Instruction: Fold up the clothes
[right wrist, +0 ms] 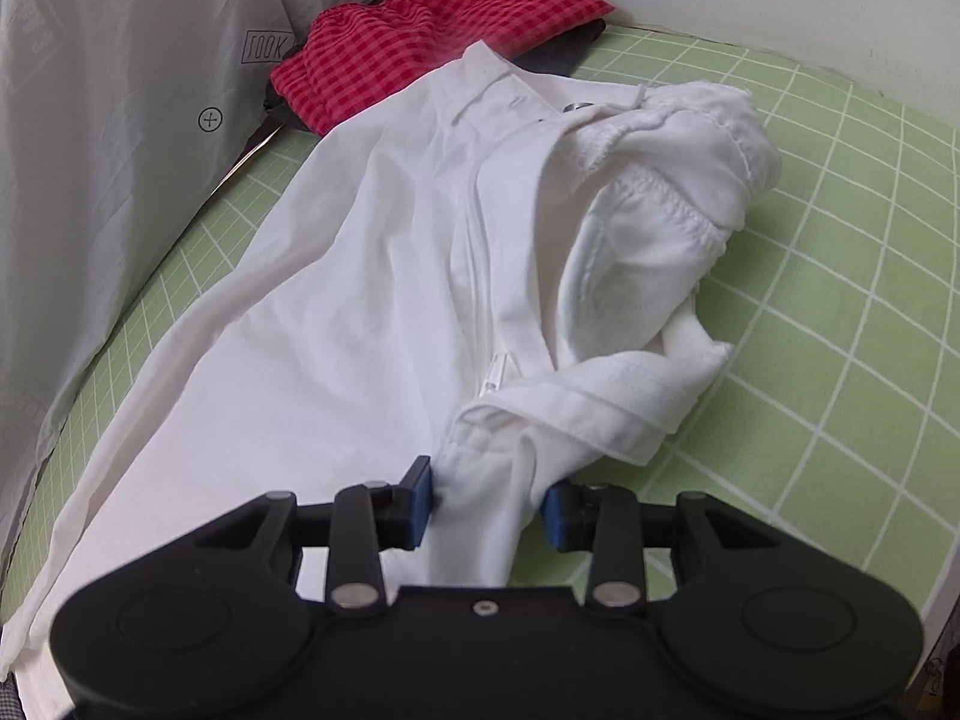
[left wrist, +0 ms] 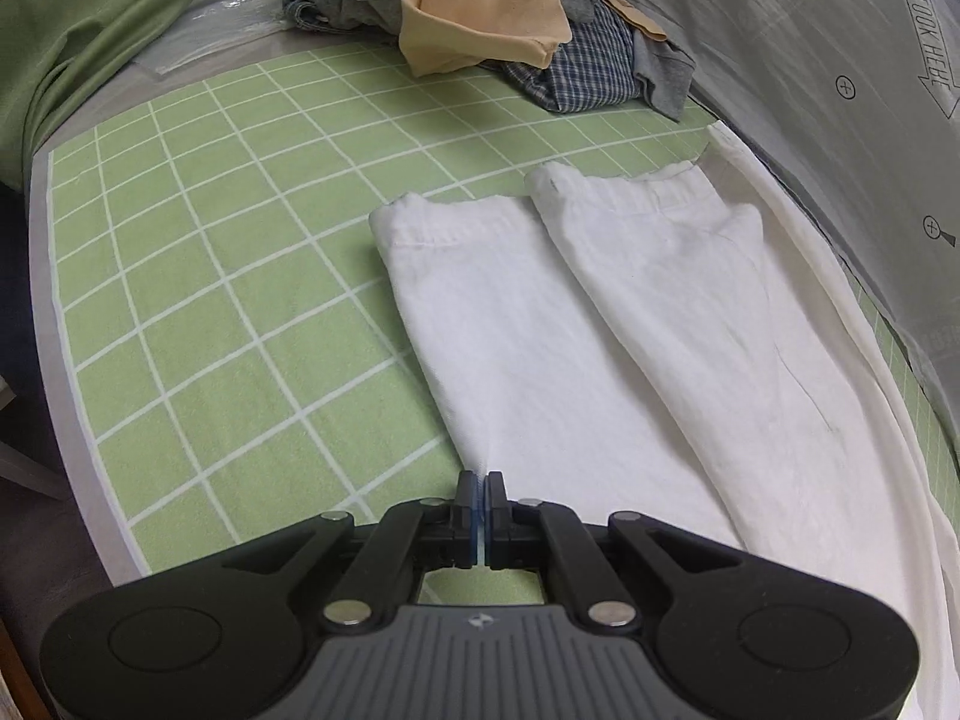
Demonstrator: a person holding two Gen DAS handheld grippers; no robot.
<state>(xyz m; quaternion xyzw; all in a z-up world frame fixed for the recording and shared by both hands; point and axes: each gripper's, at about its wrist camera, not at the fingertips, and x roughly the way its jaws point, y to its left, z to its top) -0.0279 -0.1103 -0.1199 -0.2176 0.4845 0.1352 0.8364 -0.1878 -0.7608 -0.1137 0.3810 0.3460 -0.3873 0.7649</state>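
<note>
White trousers point(left wrist: 600, 324) lie flat on the green grid mat point(left wrist: 210, 276), both leg hems pointing away in the left wrist view. My left gripper point(left wrist: 480, 489) is shut at the near edge of the left leg, pinching a thin fold of the cloth. The right wrist view shows the trousers' waist end point(right wrist: 372, 276), with the fly open and the waistband point(right wrist: 660, 204) turned over and bunched. My right gripper point(right wrist: 489, 501) is open, and a bunched fold of the waist cloth sits between its blue pads point(right wrist: 423, 498).
A heap of clothes point(left wrist: 492, 6), with tan, grey and plaid pieces, sits at the mat's far end. A green garment point(left wrist: 90, 42) lies far left. Grey printed sheet point(right wrist: 108, 138) borders the trousers. A red checked garment point(right wrist: 432, 36) lies beyond the waist, near a white wall.
</note>
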